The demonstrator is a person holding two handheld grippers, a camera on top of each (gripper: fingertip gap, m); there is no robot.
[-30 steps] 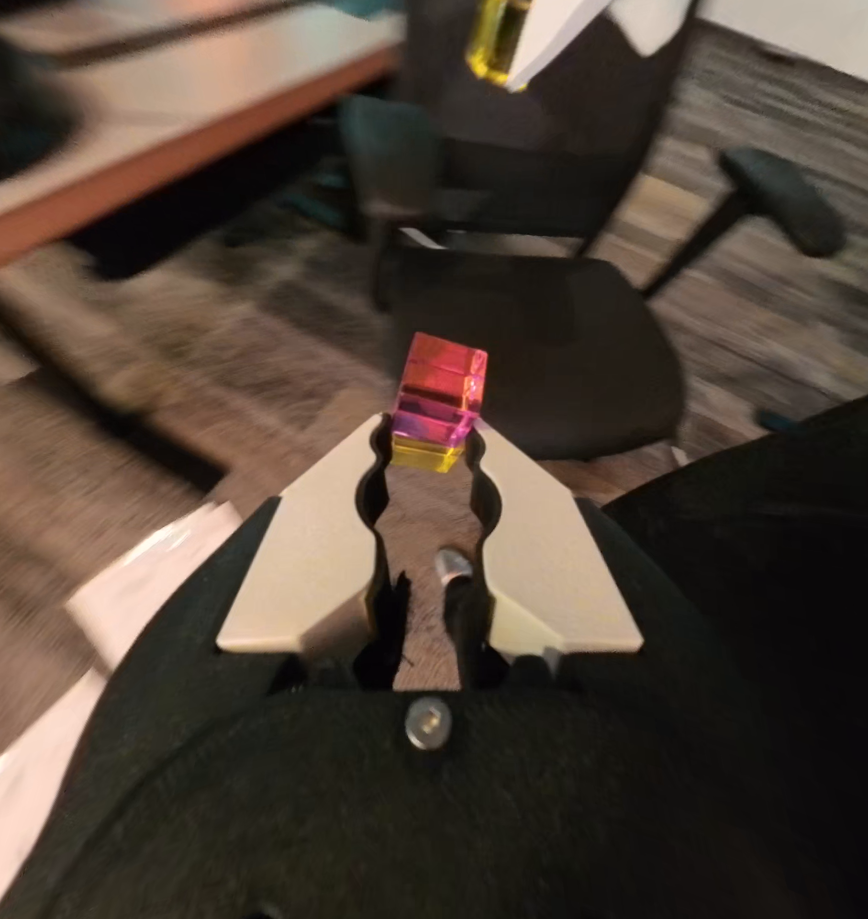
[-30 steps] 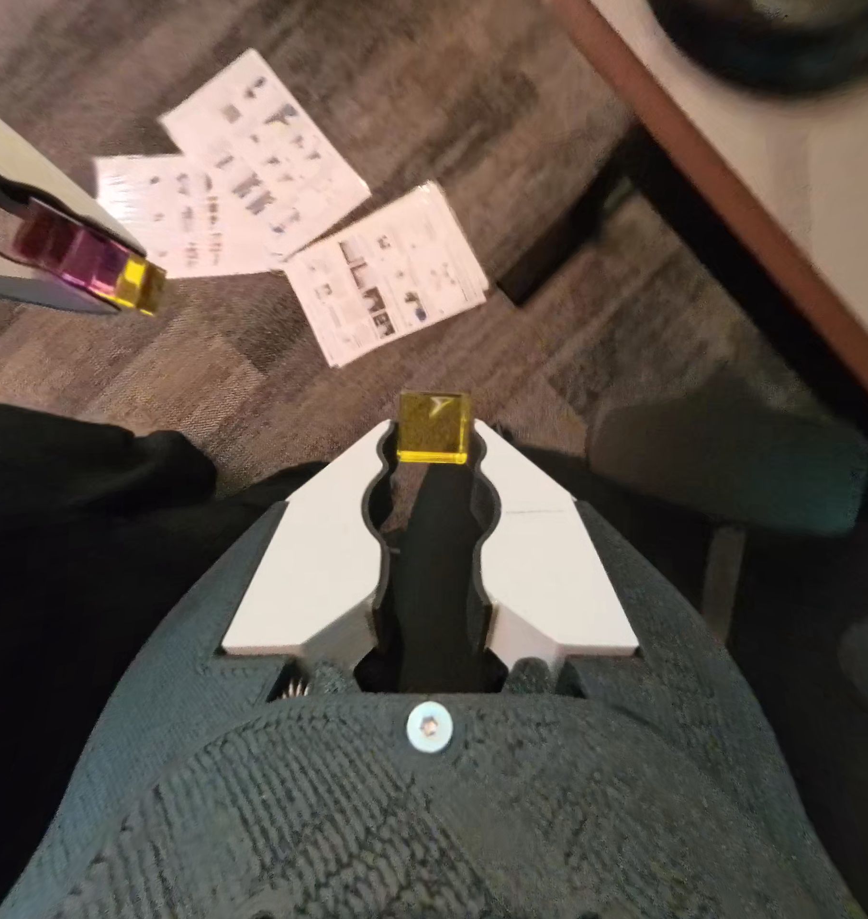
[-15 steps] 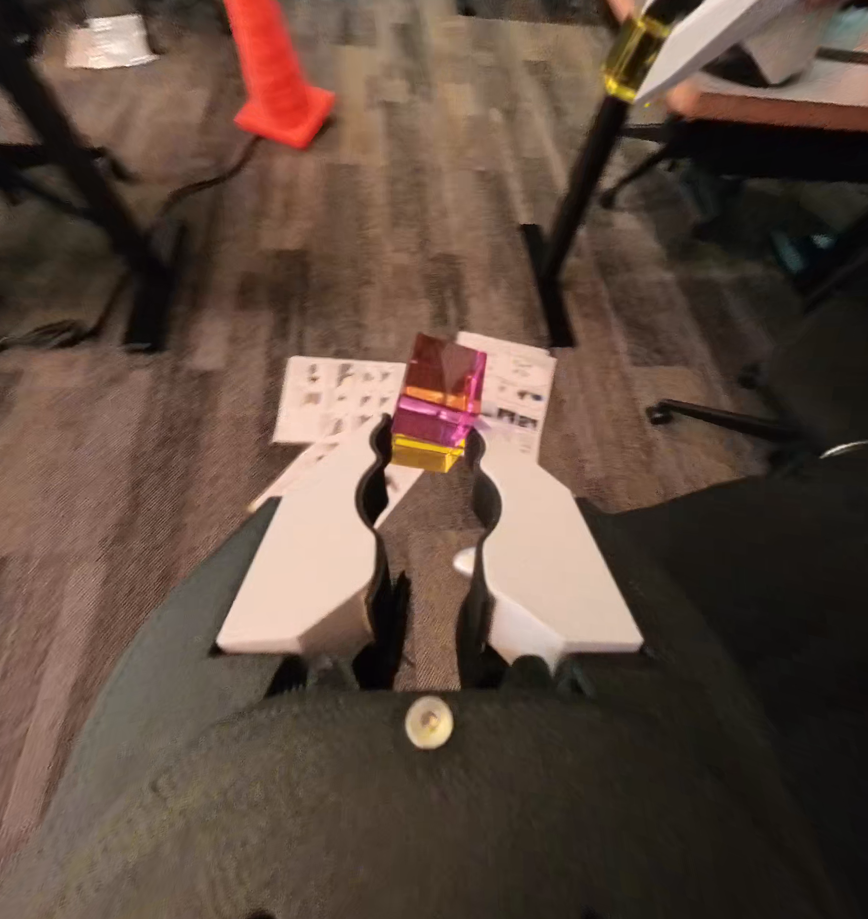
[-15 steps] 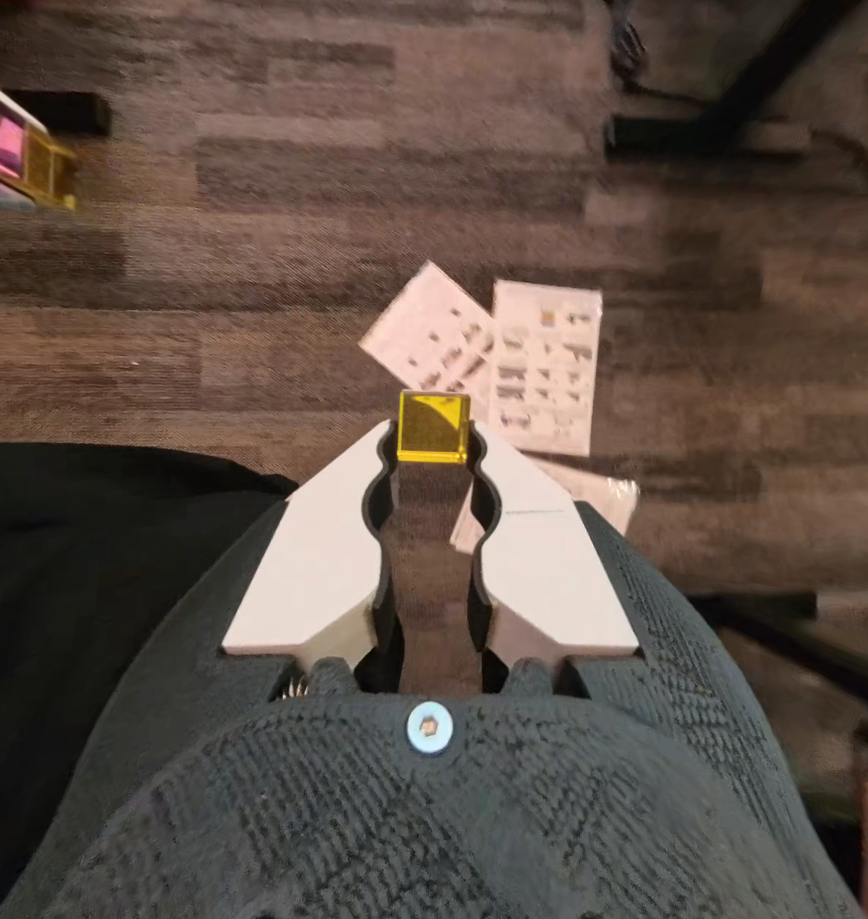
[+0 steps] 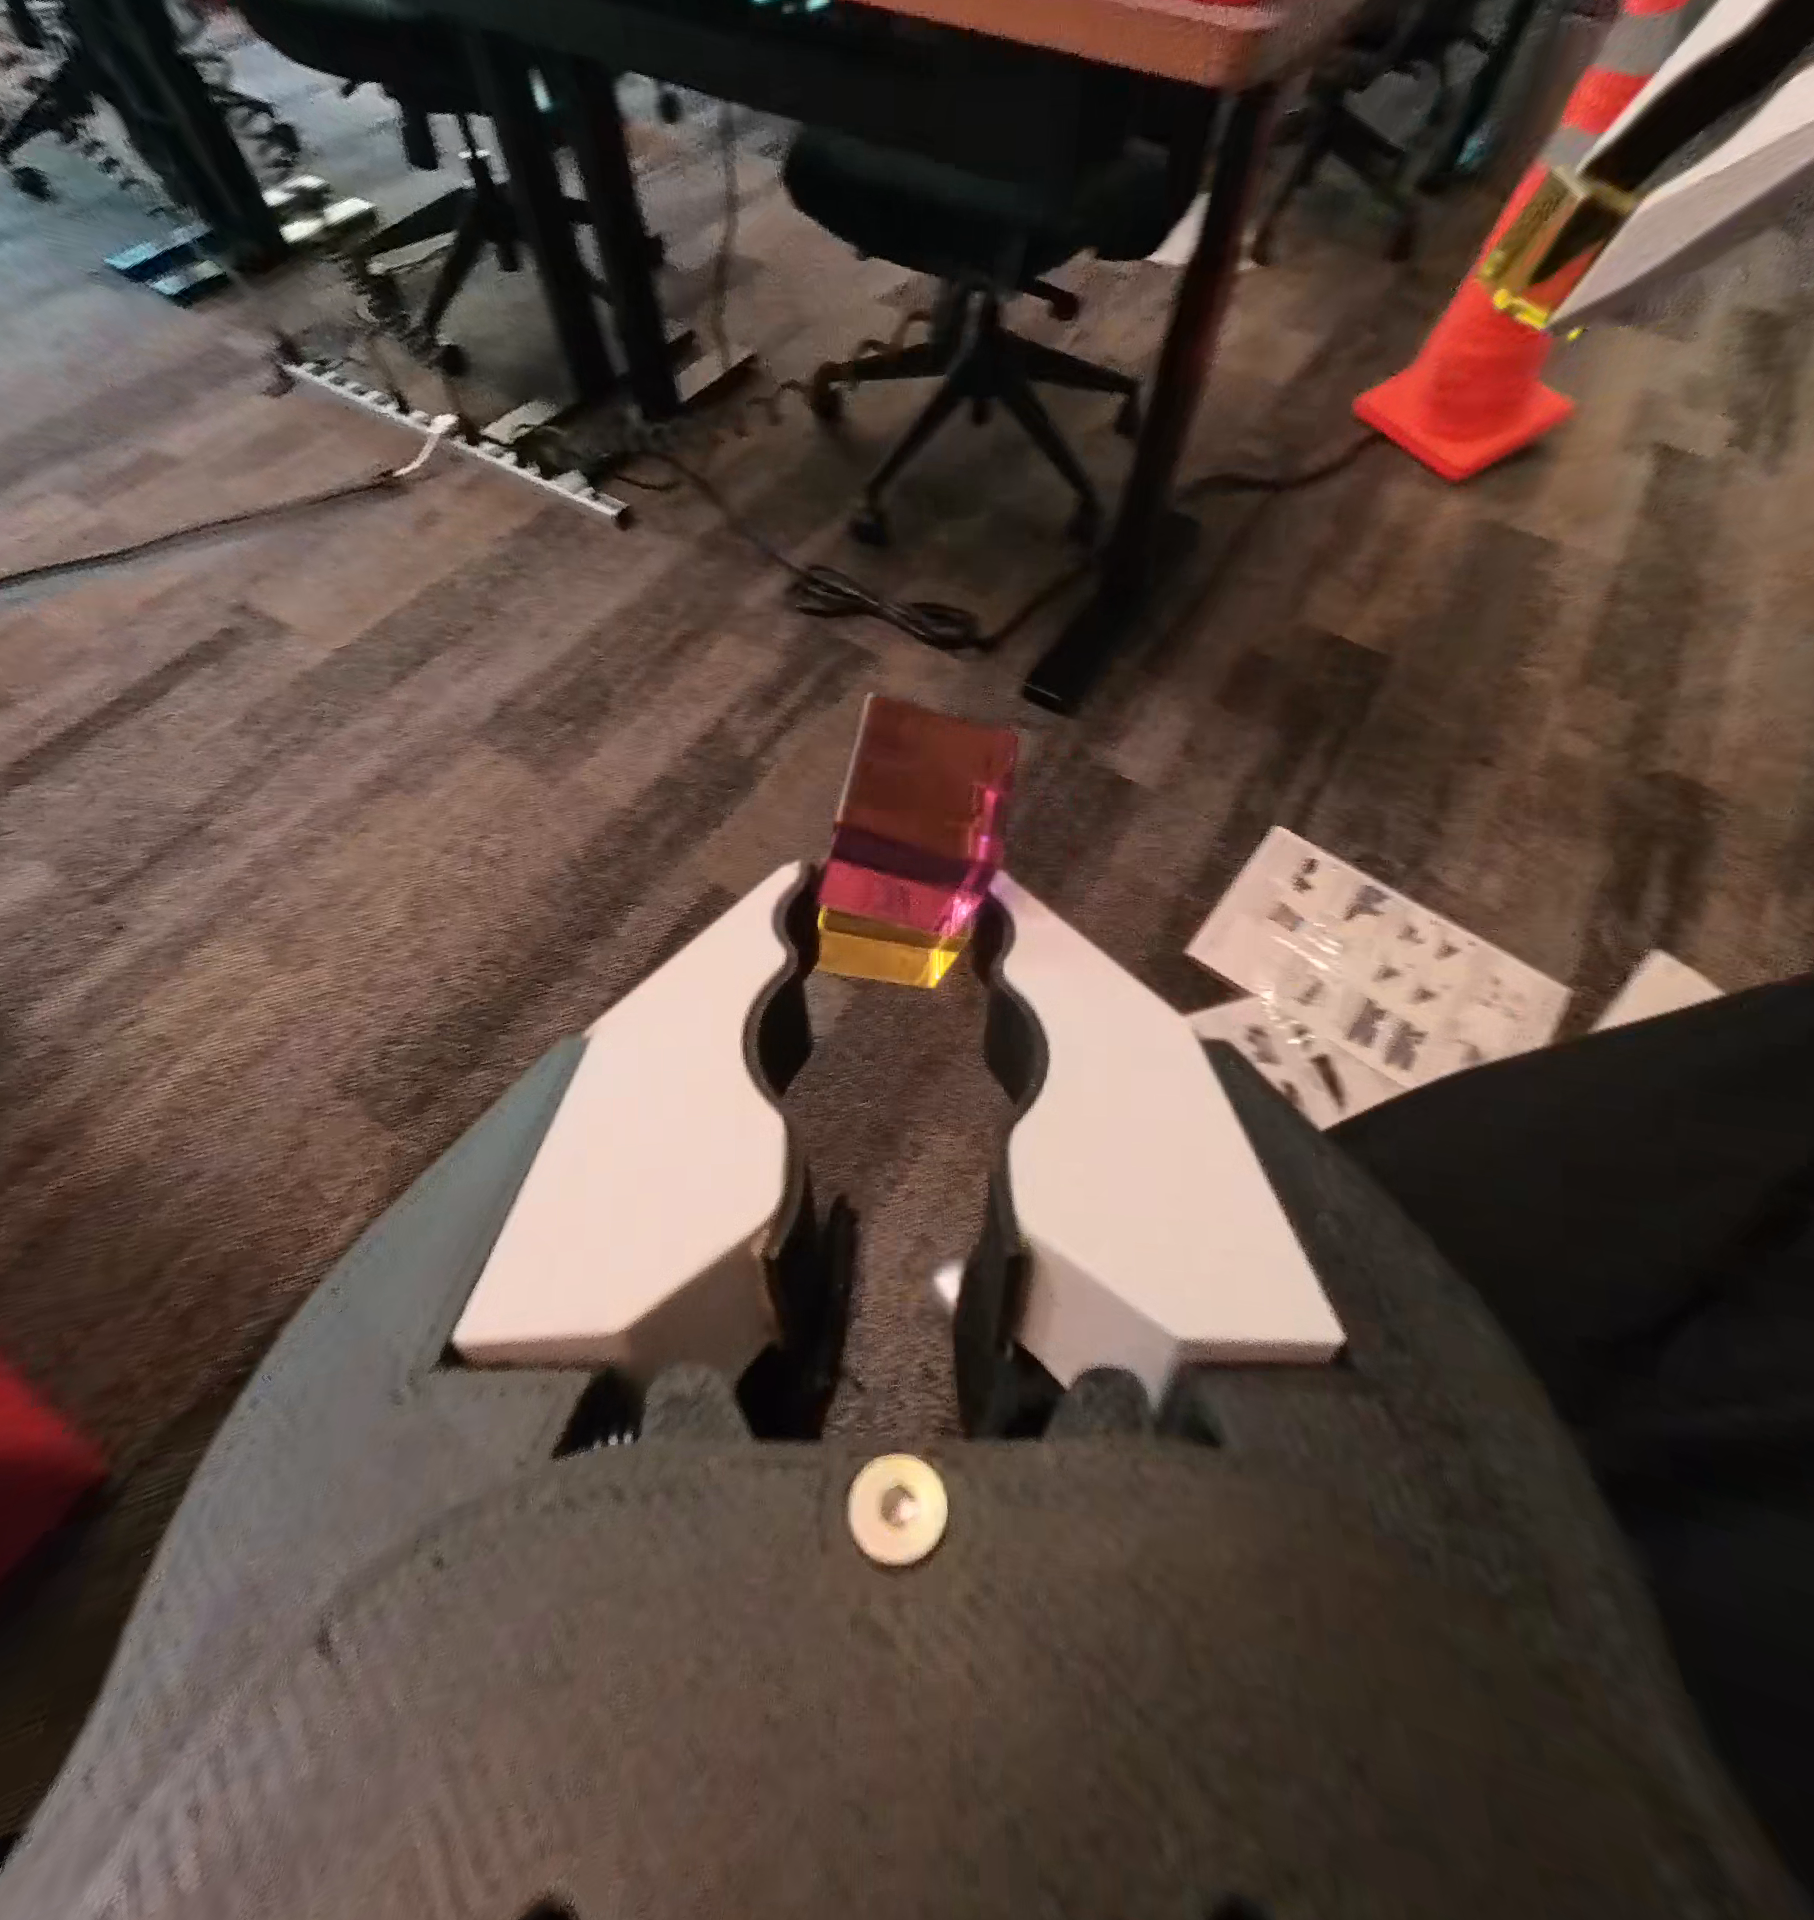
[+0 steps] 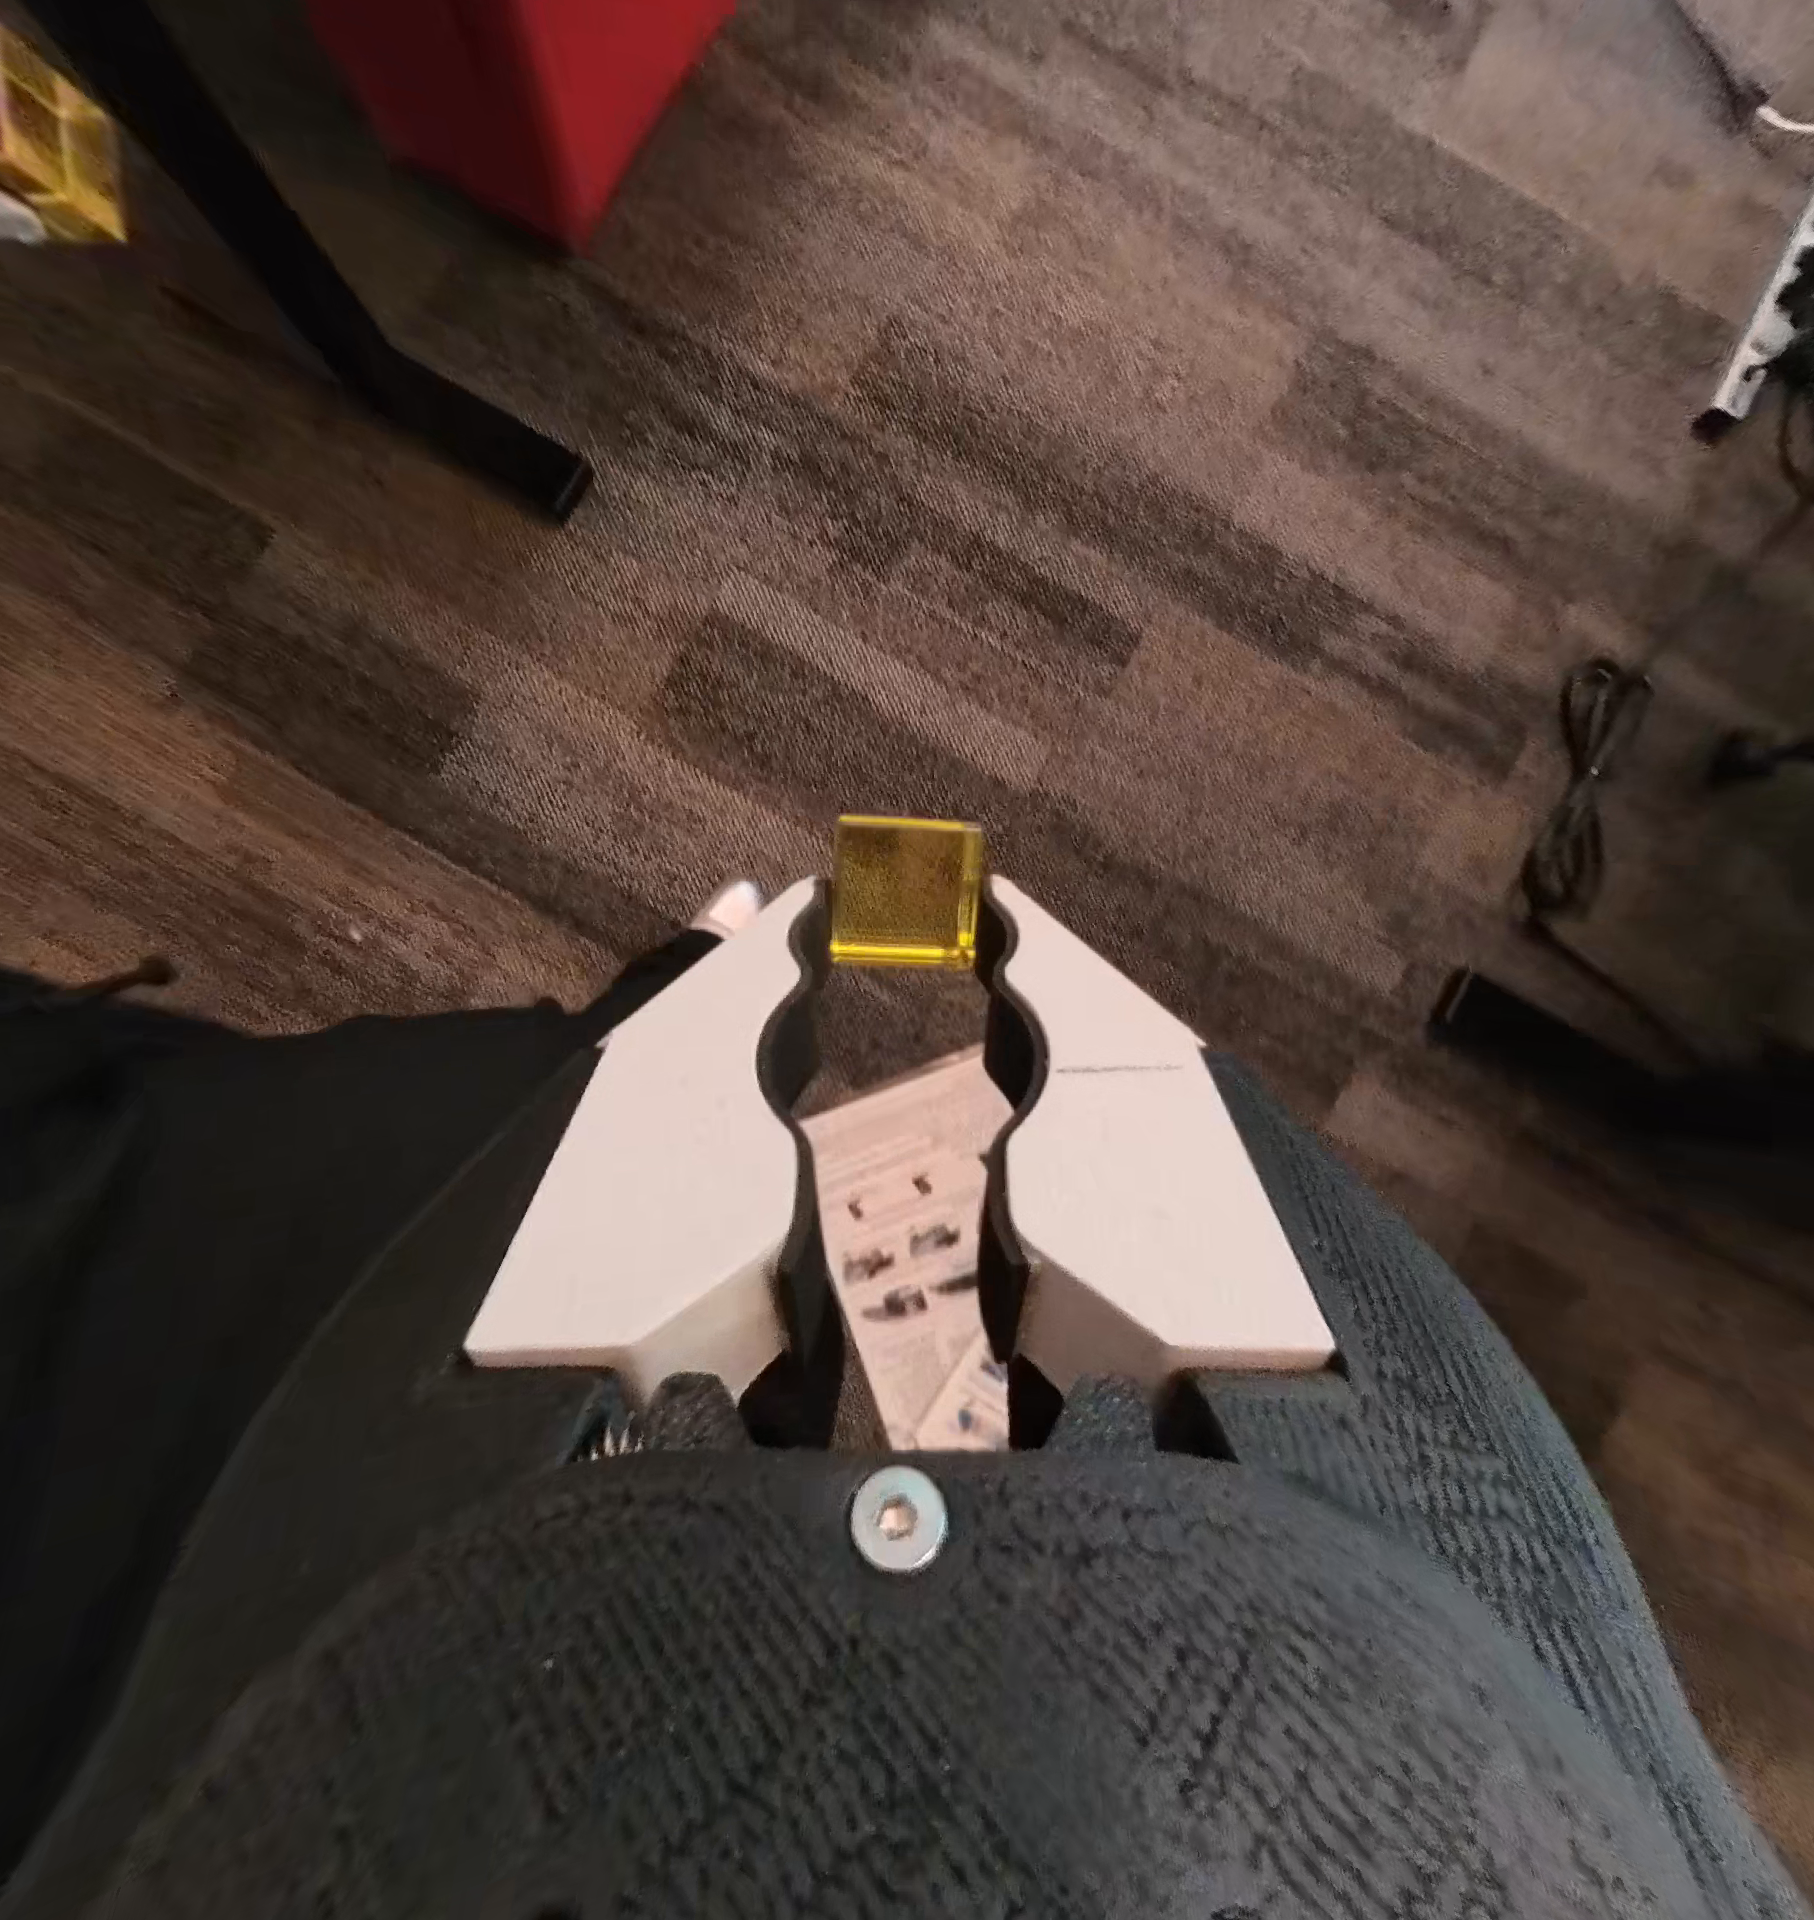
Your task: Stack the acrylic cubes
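Here my left fingers [image 5: 809, 914] clamped a translucent pink-and-yellow stacked block [image 5: 918, 842] at their tips; my right fingers [image 6: 1017, 925] pinched a clear yellow cube [image 6: 905, 894]. Floor sheets' [image 5: 1381, 966] print was unreadable.

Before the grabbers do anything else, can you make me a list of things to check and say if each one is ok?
1. Left gripper pinching the pink and yellow block stack: ok, both fingertips touch it.
2. Stack sitting straight: not ok, it tilts to one side.
3. Right gripper pinching the yellow cube: ok.
4. Grippers apart from each other: ok.
5. Floor below free of clutter: not ok, printed sheets lie on the carpet.
6. Orange cone out of the way: cannot tell.
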